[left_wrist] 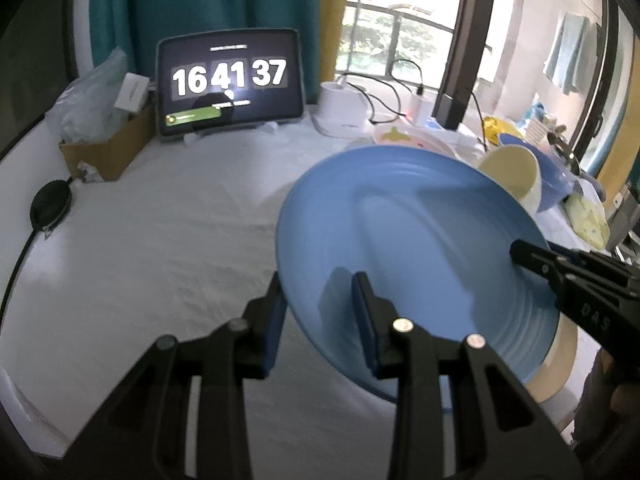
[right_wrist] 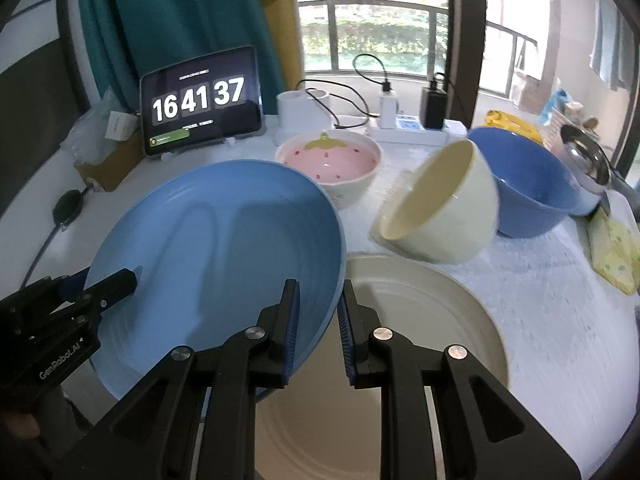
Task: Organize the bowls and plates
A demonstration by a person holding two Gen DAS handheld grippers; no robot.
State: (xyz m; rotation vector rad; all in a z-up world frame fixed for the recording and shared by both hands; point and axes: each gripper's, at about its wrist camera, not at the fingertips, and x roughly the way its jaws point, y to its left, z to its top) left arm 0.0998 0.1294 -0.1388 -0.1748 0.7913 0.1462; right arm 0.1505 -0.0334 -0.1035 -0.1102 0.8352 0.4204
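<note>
Blue plate (right_wrist: 216, 248) is pinched at opposite rims by the left hand-held gripper (left_wrist: 320, 312) and right hand-held gripper (right_wrist: 318, 320); tilted, it could slip onto the cream plate (right_wrist: 420, 320) near the bench's front edge.

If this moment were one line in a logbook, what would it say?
held: blue plate, tilted | left gripper: clamped on its rim | right gripper: clamped on opposite rim | below: cream plate | nearby: cream bowl tipped sideways
</note>
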